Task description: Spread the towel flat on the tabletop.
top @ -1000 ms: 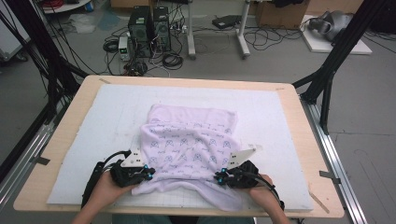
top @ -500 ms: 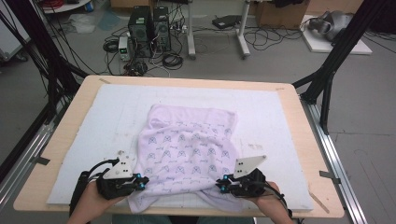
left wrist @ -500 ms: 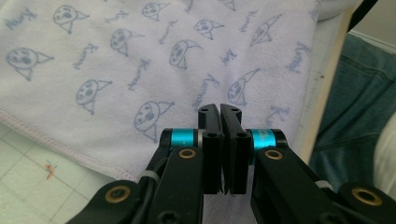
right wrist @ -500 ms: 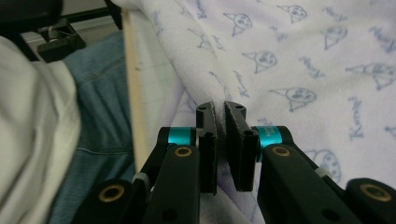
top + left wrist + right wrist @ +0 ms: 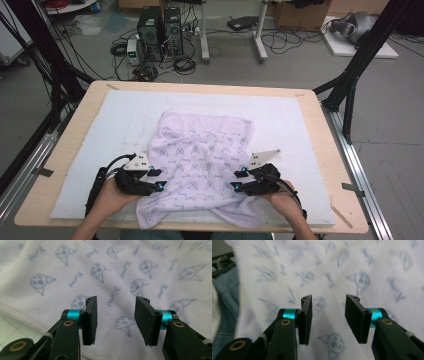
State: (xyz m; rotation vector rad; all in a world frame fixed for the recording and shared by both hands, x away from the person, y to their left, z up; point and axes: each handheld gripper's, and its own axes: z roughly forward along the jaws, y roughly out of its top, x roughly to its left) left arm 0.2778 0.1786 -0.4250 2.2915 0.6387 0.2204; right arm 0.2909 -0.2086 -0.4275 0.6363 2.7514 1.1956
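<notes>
The printed cloth (image 5: 202,160) is being flanked near its near edge by both grippers. The left gripper (image 5: 159,180) and right gripper (image 5: 236,180), jaws just opened, are being held spread, nothing pinched.

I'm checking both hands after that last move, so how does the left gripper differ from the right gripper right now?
The left gripper sits over the left side of the printed cloth, the right gripper over its right side. The left gripper view shows a stitched hem and the white pad beside its jaws; the right gripper view shows blue fabric past the cloth's edge. Both have just been opening, with nothing pinched between the jaws.
</notes>
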